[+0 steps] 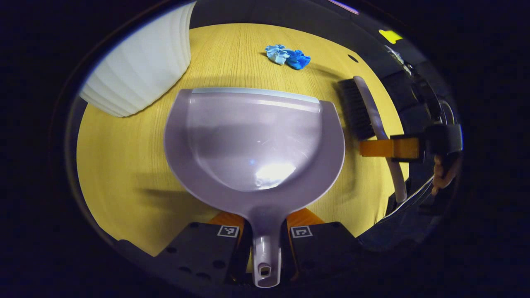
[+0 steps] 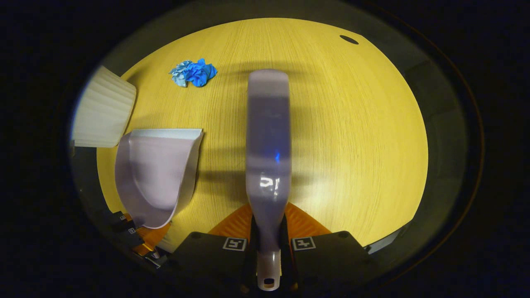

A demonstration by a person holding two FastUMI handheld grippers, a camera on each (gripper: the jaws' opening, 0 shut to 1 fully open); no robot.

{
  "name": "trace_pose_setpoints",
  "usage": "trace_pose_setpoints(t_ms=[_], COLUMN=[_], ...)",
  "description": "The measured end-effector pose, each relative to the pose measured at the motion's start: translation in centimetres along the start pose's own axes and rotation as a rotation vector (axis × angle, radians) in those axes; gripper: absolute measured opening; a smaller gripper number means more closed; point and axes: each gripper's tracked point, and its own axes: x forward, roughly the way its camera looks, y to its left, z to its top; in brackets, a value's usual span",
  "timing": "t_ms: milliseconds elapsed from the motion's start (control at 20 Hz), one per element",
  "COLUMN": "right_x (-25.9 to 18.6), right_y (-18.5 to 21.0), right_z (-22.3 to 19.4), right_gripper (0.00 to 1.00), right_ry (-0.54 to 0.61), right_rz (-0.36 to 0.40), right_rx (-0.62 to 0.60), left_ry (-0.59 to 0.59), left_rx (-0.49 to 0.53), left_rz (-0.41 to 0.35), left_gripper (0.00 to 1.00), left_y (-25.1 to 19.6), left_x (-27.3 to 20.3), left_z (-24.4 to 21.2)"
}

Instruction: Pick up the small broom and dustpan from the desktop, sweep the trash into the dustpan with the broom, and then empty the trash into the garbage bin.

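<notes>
My left gripper (image 1: 265, 231) is shut on the handle of the grey dustpan (image 1: 254, 140), whose front lip faces away over the yellow desktop (image 1: 124, 165). Beyond that lip lies the crumpled blue trash (image 1: 287, 56). To the dustpan's right, the small broom (image 1: 364, 109) with dark bristles is held by the other gripper, with a hand behind it. In the right gripper view, my right gripper (image 2: 268, 231) is shut on the broom's handle (image 2: 268, 140), its grey back facing me. The dustpan (image 2: 155, 174) sits to the left there, and the blue trash (image 2: 193, 72) lies further off.
A white ribbed garbage bin (image 1: 140, 66) stands at the desktop's far left, also seen as the bin (image 2: 103, 109) in the right gripper view. A small dark hole (image 2: 349, 39) marks the desktop's far right. The desk edge curves around close on both sides.
</notes>
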Motion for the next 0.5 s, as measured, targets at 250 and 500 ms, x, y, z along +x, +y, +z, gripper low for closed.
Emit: trace_pose_setpoints(t_ms=[250,500], right_x=[-0.7,-0.1], right_y=[-1.4,-3.7], right_z=[7.4,16.2], right_gripper=[0.25,0.25], right_ry=[-0.057,-0.106], right_rz=[-0.053,-0.218], right_rx=[-0.137,-0.5], left_ry=[0.053,0.119], left_rx=[0.12,0.245], left_rz=[0.04,0.057], left_gripper=[0.29,0.29], left_y=[2.7,4.2], left_x=[-1.3,-1.5], left_z=[0.1,2.6])
